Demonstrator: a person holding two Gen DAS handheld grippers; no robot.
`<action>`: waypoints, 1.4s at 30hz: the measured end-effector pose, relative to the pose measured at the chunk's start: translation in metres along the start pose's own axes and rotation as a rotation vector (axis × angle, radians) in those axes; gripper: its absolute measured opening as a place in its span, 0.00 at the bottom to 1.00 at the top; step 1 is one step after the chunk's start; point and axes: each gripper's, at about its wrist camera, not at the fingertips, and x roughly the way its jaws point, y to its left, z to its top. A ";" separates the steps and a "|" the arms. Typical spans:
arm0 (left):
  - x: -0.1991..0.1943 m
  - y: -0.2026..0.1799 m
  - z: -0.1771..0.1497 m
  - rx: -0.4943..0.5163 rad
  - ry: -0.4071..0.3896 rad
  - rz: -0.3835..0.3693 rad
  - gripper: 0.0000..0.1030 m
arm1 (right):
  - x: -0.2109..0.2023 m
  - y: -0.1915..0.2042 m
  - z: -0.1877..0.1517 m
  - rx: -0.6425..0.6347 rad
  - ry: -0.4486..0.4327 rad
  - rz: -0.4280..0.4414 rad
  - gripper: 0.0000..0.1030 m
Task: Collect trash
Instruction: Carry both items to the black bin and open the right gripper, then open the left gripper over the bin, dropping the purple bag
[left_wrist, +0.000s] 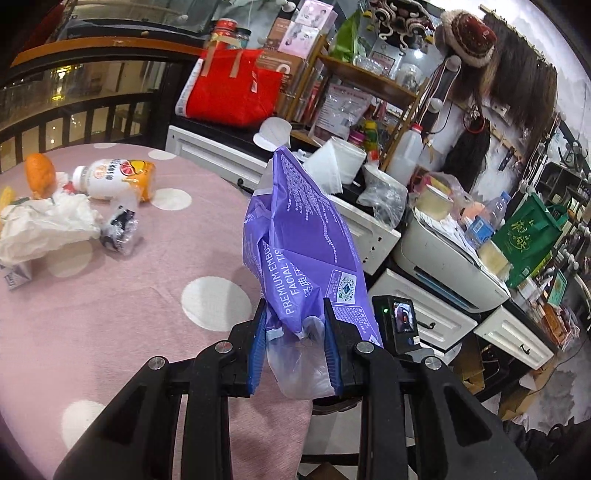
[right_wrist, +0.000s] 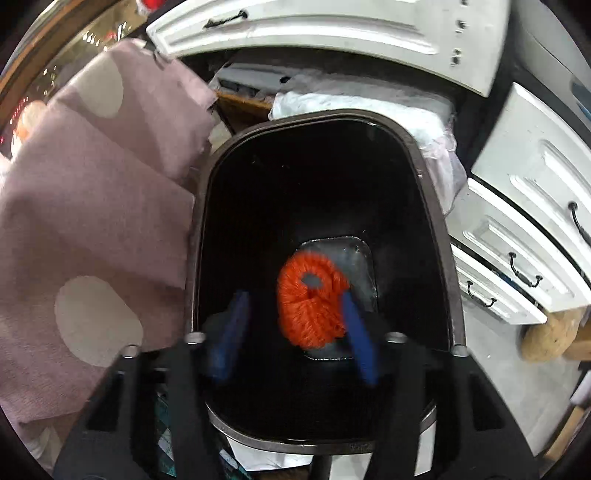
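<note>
The left tool (left_wrist: 295, 325) pinches the lower end of a purple facial-tissue wrapper (left_wrist: 306, 243), its blue pads (left_wrist: 258, 343) pressed into the crumpled plastic, and holds it upright past the surface's (left_wrist: 155, 317) right edge. Toward the far left edge of the pink dotted surface lie a white bottle (left_wrist: 114, 179), an orange (left_wrist: 40, 175), a crumpled white bag (left_wrist: 48, 225) and a small crushed wrapper (left_wrist: 120, 230).

The right tool (right_wrist: 295, 328) stands spread over the dark bin (right_wrist: 207, 206), pointing steeply down (the picture is blurred). An orange yarn bundle (right_wrist: 310, 302) shows between the parted pads, nearer the right-hand one; whether it touches that pad I cannot tell.
</note>
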 end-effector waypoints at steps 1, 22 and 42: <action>0.005 -0.001 0.000 0.000 0.011 -0.004 0.26 | -0.004 -0.001 -0.001 0.005 -0.009 0.001 0.57; 0.135 -0.089 -0.020 0.234 0.260 0.019 0.26 | -0.177 -0.051 -0.021 0.111 -0.451 -0.189 0.70; 0.202 -0.114 -0.082 0.369 0.466 0.141 0.88 | -0.161 -0.065 -0.026 0.184 -0.412 -0.174 0.83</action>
